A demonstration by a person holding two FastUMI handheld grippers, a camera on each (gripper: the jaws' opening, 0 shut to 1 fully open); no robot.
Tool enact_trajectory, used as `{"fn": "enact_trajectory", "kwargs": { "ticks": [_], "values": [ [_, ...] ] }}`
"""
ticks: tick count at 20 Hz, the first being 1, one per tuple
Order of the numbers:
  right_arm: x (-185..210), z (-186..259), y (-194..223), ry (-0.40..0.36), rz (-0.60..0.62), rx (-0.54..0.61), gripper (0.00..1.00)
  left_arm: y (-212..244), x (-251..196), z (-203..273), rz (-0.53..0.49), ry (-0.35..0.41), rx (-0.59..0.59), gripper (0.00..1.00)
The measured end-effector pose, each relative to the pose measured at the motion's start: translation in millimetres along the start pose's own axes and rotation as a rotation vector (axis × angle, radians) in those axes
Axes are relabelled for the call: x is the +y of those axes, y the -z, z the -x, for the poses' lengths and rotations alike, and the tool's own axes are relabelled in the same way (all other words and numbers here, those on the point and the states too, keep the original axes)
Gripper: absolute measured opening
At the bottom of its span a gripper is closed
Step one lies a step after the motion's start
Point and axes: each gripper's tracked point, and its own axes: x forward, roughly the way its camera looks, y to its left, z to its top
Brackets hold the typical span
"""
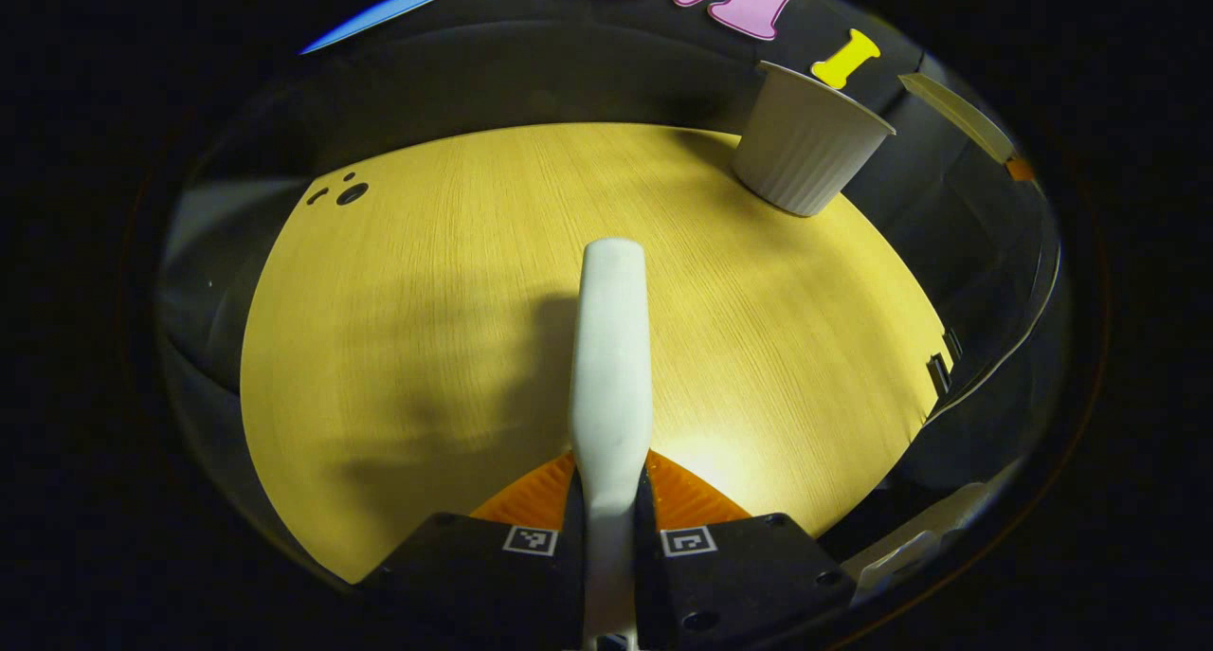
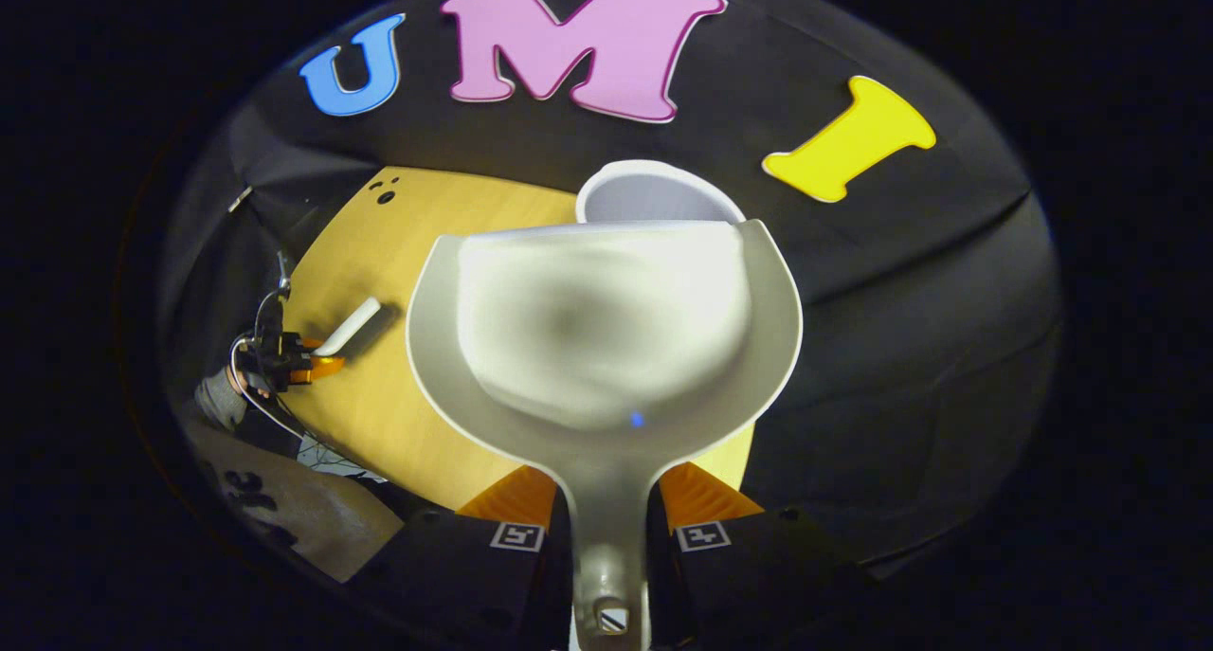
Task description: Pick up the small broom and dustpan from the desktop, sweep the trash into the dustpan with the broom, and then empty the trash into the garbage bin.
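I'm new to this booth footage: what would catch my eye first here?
In the right gripper view, the pale dustpan looms largest, held by its handle in the right gripper with its front edge at the white bin. In the left gripper view, the left gripper holds the white broom handle over the wooden desktop.

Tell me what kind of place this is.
Likely a staged recording booth, not a lived-in home: a bare wooden desktop backed by black cloth, with a white garbage bin on it and handheld grippers holding a broom and dustpan.
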Motion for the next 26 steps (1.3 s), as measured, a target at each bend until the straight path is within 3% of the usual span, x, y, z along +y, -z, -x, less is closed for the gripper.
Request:
{"fn": "enact_trajectory", "kwargs": {
  "ticks": [2,13,24,26],
  "values": [
    [30.5,-21.3,21.7,-0.03,0.007,0.016,0.39,-0.9,2.0,1.1,-0.002,-0.008,0.002,0.24],
    [164.3,-174.1,136.8,-0.148,-0.041,0.116,0.36,5.8,16.0,2.7,0.002,-0.048,0.014,0.25],
    [196.1,-230.9,147.7,-0.098,-0.075,0.095,0.39,10.9,22.2,-12.5,-0.022,-0.056,0.031,0.25],
    [196.3,-232.7,149.4,-0.096,-0.078,0.103,0.35,11.5,22.2,-16.0,-0.033,-0.063,0.038,0.24]
  ]
}}
